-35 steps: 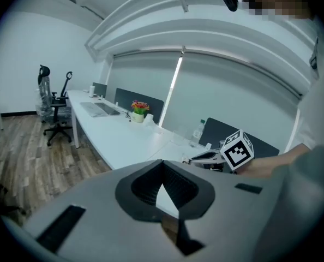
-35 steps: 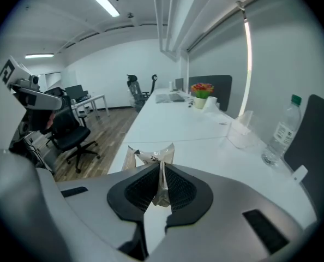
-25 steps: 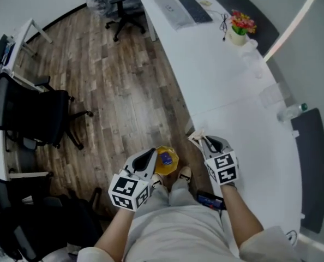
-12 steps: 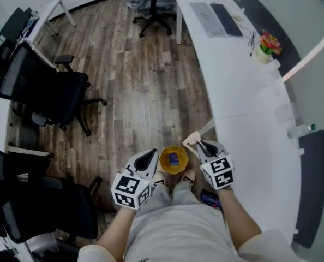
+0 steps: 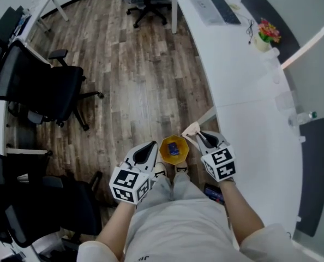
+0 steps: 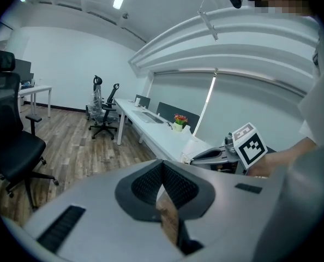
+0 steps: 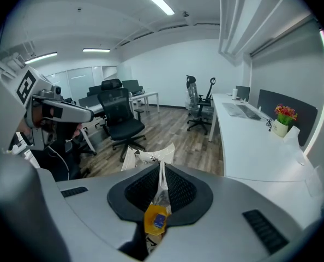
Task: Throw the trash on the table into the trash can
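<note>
A yellow trash can [image 5: 164, 149] stands on the wood floor by the person's feet, with a blue item [image 5: 173, 148] inside it. My right gripper [image 5: 199, 134] hangs just right of the can, shut on a crumpled white-and-tan wrapper [image 5: 191, 128]. In the right gripper view the wrapper [image 7: 148, 157] sticks up out of my shut right gripper [image 7: 161, 165], and the can [image 7: 150, 224] shows below through the gap. My left gripper [image 5: 151, 146] is just left of the can, shut with nothing in it. The left gripper view shows my left gripper [image 6: 162, 165] with only floor past it.
The long white table [image 5: 249, 108] runs along the right, with a keyboard [image 5: 223, 7], a flower pot [image 5: 264, 37] and a bottle [image 5: 304, 116] on it. Black office chairs [image 5: 42, 91] stand at the left. A dark device [image 5: 214, 192] lies by the right foot.
Both grippers have moved away from the table edge toward the can. The can, half hidden behind the left gripper before, now shows whole between the two grippers. The wrapper stays in the right gripper.
</note>
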`<state>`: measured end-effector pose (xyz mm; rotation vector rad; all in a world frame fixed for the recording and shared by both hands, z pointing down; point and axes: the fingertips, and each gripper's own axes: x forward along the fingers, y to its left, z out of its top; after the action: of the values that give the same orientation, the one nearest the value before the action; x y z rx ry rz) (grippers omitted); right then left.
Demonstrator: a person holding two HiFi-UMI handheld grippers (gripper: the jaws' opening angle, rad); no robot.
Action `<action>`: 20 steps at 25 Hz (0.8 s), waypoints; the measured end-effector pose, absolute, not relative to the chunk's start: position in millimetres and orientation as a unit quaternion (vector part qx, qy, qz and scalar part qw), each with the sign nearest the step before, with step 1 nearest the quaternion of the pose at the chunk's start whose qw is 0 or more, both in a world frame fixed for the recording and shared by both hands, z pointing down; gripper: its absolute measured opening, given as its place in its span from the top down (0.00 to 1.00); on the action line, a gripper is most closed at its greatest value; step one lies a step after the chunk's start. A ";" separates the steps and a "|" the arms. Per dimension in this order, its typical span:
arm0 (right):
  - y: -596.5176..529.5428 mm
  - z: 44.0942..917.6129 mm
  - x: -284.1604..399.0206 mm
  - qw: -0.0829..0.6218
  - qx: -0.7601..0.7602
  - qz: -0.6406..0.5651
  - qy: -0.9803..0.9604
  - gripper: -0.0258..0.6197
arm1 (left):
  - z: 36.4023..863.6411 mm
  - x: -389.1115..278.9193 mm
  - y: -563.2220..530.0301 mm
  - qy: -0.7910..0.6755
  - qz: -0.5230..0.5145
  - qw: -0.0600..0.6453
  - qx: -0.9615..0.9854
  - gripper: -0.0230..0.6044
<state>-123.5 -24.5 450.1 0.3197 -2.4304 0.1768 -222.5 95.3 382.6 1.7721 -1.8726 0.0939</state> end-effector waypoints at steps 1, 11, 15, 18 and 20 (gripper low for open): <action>-24.5 451.1 -123.0 0.337 0.121 0.068 -0.931 0.88 | 385.0 -223.5 93.8 -0.696 0.037 0.279 0.660 0.96; -31.1 509.9 -115.7 0.374 0.094 0.083 -0.919 0.88 | 430.8 -214.9 72.2 -0.688 0.040 0.307 0.656 0.96; -20.2 549.5 -117.1 0.401 0.069 0.088 -0.909 0.88 | 463.7 -217.3 70.2 -0.687 0.037 0.327 0.647 0.96; -13.6 593.0 -113.2 0.428 0.055 0.100 -0.897 0.88 | 491.5 -220.6 68.8 -0.686 0.037 0.342 0.641 0.96; -9.9 625.1 -110.6 0.444 0.051 0.106 -0.888 0.88 | 513.0 -222.9 71.0 -0.686 0.043 0.349 0.637 0.96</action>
<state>-110.6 -9.9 625.1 0.1265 -2.2021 0.2640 -222.9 71.0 513.0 1.6499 -1.7776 0.1113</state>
